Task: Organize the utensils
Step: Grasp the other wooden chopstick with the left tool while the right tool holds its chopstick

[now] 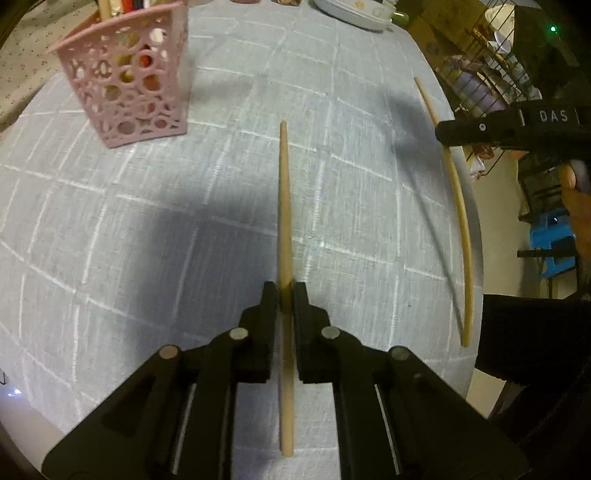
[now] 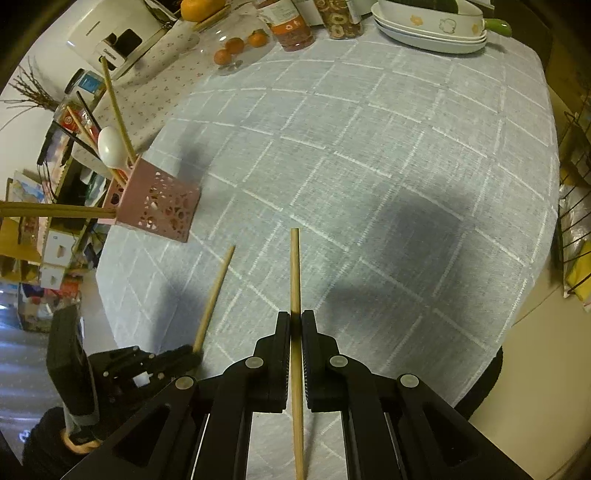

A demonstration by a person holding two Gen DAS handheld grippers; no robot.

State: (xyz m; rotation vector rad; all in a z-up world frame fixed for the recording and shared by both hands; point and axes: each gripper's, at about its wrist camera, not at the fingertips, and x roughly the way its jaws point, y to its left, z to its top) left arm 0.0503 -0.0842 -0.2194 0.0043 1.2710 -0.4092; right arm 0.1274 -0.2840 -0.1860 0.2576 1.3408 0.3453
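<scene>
My left gripper (image 1: 285, 291) is shut on a wooden chopstick (image 1: 283, 192) that points forward above the table. My right gripper (image 2: 295, 319) is shut on a second wooden chopstick (image 2: 294, 269), also pointing forward. Each shows in the other view: the right gripper's chopstick (image 1: 460, 206) at the right in the left wrist view, the left gripper (image 2: 184, 354) with its chopstick (image 2: 214, 299) at lower left in the right wrist view. A pink perforated holder (image 1: 127, 79) stands at the far left of the table (image 2: 159, 208), holding chopsticks and a white spoon (image 2: 109, 144).
The round table has a grey checked cloth (image 2: 369, 166). At the back stand stacked white dishes (image 2: 432, 33), jars (image 2: 291, 26), a glass bowl of oranges (image 2: 240, 46) and a white appliance (image 2: 110, 29). A wire rack (image 1: 491, 66) stands off the right edge.
</scene>
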